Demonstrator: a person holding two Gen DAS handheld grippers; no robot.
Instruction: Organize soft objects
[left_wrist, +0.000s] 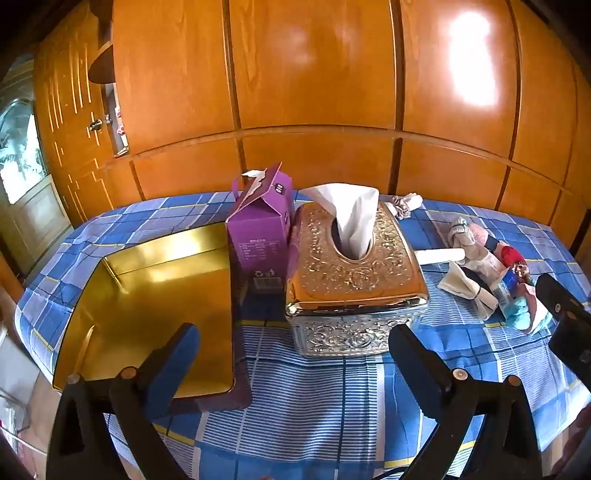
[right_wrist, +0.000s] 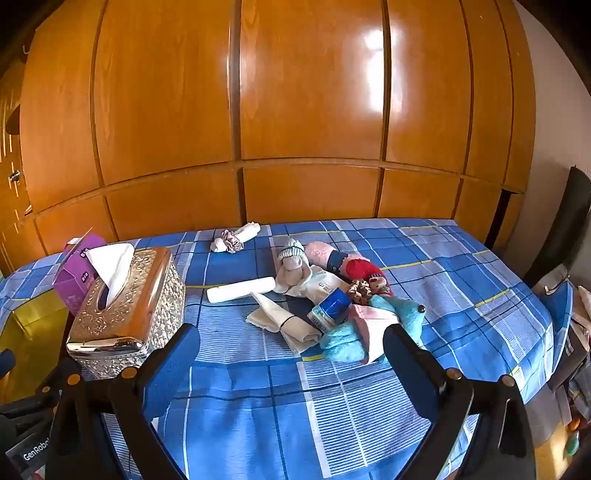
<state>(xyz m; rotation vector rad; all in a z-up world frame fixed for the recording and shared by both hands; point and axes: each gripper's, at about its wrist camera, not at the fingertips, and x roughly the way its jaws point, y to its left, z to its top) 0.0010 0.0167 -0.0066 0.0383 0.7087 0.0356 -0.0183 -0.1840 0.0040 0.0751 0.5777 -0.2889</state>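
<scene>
A pile of soft things (right_wrist: 332, 295) lies on the blue checked cloth: rolled socks, a beige folded cloth (right_wrist: 288, 321), a light blue fluffy piece (right_wrist: 343, 343), a red plush piece (right_wrist: 360, 269) and a white roll (right_wrist: 240, 290). The pile also shows at the right of the left wrist view (left_wrist: 487, 273). A golden tray (left_wrist: 155, 302) sits at the left. My left gripper (left_wrist: 293, 354) is open and empty, in front of the tissue box. My right gripper (right_wrist: 291, 354) is open and empty, just short of the pile.
An embossed metal tissue box (left_wrist: 354, 280) with a white tissue stands mid-table, a purple carton (left_wrist: 260, 229) beside it. A small rolled cloth with a scrunchie (right_wrist: 234, 238) lies at the back. Wooden wardrobe panels (right_wrist: 310, 110) stand behind. A dark chair (right_wrist: 565, 236) is at the right.
</scene>
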